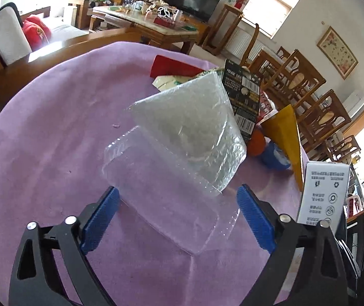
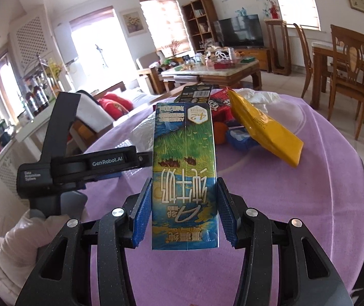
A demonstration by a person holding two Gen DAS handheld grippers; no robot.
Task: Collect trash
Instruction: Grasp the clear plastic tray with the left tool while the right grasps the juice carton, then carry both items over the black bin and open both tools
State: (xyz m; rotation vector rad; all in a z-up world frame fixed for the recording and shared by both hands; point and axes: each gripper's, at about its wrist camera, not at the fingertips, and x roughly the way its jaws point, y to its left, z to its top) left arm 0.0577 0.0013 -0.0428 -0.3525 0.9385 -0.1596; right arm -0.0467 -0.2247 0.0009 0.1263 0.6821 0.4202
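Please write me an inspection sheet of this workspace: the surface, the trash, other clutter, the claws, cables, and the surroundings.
Surface: round table under purple cloth.
Job's things: clear plastic container, lid raised; milk carton; yellow bag; black package; red packet; white tissue.
Clutter: orange item, blue item, unidentifiable.
Claws: left claw open around the container; right claw shut on the carton.
Cables: nothing seen.
Surroundings: television, coffee table, dining chairs.

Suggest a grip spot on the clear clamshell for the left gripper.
Probably the clear clamshell's flat base tray lying on the purple cloth, pinched across its narrow width. The left gripper, open, already straddles that end; the raised lid stands tilted further back and looks flimsy.
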